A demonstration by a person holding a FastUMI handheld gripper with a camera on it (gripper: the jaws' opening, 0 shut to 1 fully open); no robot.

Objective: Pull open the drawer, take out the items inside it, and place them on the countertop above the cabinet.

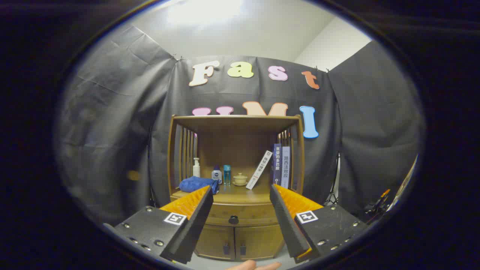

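In the gripper view, the gripper (241, 195) is held with its fingers spread wide and nothing is gripped. The drawer (240, 214) is seen shut at lower centre, between the fingers and beyond them, its dark knob (233, 219) at the middle; its contents are hidden. A miss is judged possible: the knob is small and could slip from the pads if approached off-centre. The countertop (236, 193) above is already crowded by a blue cloth (198, 184), bottles (216, 174), a lidded cup (240, 179) and books (280, 165), so little space is left.
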